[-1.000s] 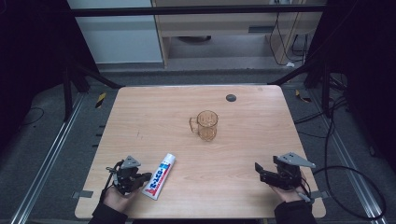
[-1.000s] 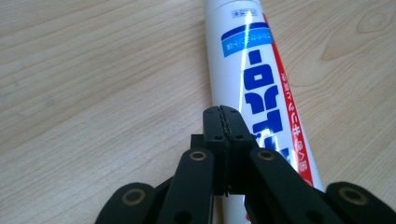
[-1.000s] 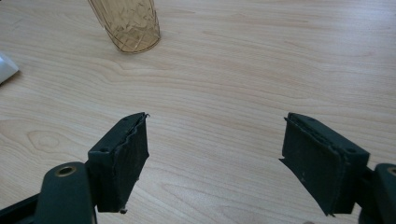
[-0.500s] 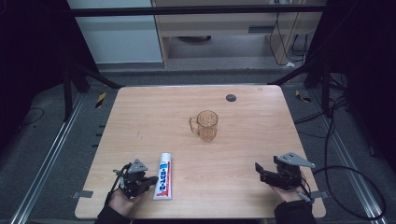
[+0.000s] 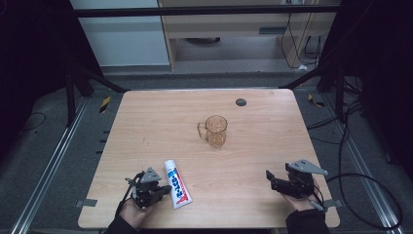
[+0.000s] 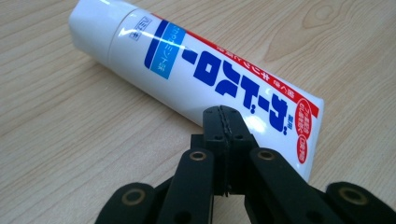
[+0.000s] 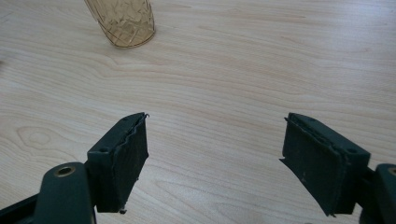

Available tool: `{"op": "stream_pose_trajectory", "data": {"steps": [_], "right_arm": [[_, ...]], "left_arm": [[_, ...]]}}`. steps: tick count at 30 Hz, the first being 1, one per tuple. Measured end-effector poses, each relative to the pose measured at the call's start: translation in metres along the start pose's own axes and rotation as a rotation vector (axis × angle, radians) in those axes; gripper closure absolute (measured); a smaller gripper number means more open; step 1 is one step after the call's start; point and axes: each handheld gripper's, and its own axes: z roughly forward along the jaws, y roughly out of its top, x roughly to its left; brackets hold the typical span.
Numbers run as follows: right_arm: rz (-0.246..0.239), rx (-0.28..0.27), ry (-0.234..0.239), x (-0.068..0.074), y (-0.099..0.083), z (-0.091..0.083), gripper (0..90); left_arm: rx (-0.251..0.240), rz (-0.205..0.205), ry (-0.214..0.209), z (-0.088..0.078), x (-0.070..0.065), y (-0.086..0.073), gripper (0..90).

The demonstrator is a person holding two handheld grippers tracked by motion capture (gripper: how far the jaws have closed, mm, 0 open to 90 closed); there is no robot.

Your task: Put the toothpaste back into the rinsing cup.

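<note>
Sliding rightward along the lower left, the left gripper [image 5: 164, 191] now sits just beside the toothpaste tube [image 5: 176, 183], jaws pressed together on nothing. Right gripper [image 5: 271, 179] waits lower right, jaws spread; amber mug [image 5: 215, 130] stands centre, well apart.

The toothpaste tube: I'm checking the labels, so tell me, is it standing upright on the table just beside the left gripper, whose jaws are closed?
Not quite. The toothpaste tube is lying flat on the table, not standing upright; the high view shows it, and the left gripper view shows it stretched out on the wood. The rest holds: it is just beside the left gripper, whose jaws are closed.
</note>
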Motion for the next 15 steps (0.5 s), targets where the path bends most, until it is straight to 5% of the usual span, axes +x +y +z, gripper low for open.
{"op": "stream_pose_trajectory", "data": {"steps": [15], "right_arm": [[-0.001,0.008,-0.007,-0.001,-0.001,0.002,22.1]], "left_arm": [[-0.034,0.003,-0.028,0.014,-0.008,0.013,89.0]]}}
